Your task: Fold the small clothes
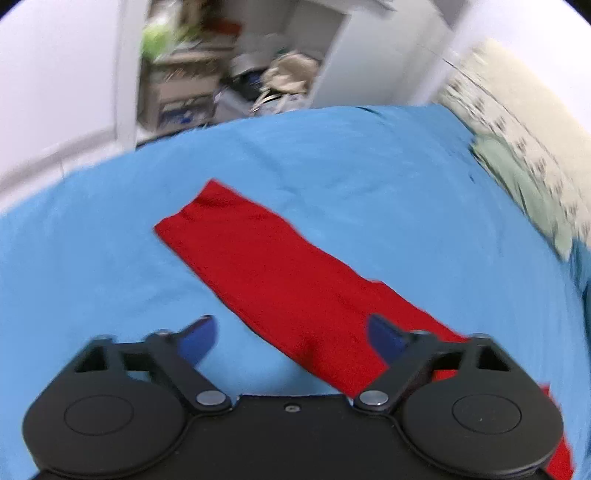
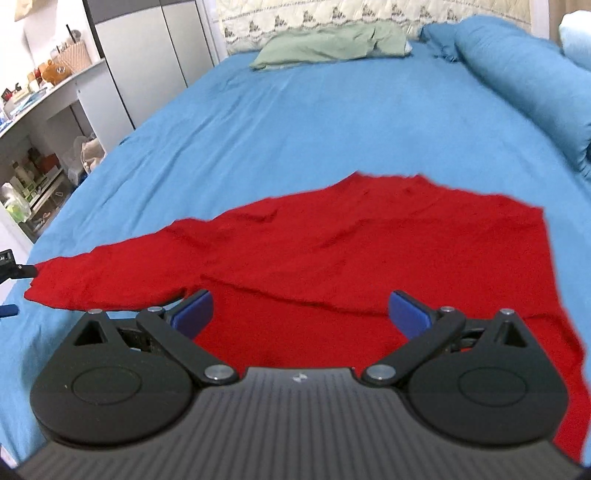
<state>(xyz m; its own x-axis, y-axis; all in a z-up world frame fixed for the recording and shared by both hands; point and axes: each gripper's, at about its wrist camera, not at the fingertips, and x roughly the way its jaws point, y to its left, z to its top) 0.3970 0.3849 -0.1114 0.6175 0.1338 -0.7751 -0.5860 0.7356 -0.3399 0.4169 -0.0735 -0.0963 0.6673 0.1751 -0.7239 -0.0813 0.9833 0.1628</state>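
Seen from the left wrist, the left tongs (image 1: pixel 291 334) hang spread wide, pinching nothing, over the blue bed sheet (image 1: pixel 369 177). A long sleeve of the red garment (image 1: pixel 266 266) lies flat, running from far ahead-left back under the right-hand finger (image 1: pixel 384 338).

Over on the right wrist view, the right tongs (image 2: pixel 301 312) are likewise spread and empty, directly above the red garment (image 2: pixel 369 243) spread on the bed sheet (image 2: pixel 314 118). A green pillow (image 2: pixel 332 46) lies far ahead near the headboard (image 2: pixel 295 16).
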